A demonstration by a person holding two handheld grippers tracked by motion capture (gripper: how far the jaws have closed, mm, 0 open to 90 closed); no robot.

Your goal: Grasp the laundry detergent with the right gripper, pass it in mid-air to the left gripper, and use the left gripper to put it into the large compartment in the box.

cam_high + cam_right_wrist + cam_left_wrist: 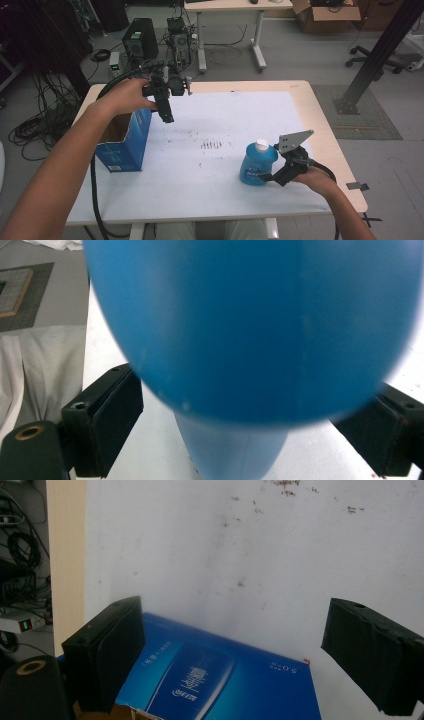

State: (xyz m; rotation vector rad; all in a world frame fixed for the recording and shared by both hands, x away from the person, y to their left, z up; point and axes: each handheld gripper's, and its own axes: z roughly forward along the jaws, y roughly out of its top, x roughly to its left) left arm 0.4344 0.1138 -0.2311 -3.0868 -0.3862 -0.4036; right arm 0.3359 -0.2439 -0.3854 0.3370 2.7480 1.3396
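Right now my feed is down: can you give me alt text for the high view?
The right tool reaches the side of a blue bottle standing on the white table. The left tool hangs open above an open blue box at the table's left.

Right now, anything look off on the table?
Nothing spilled or tipped. The blue bottle stands upright, cap on; the open blue box is upright at the left edge. Only oddity: dark smudges mid-sheet on the white cover.
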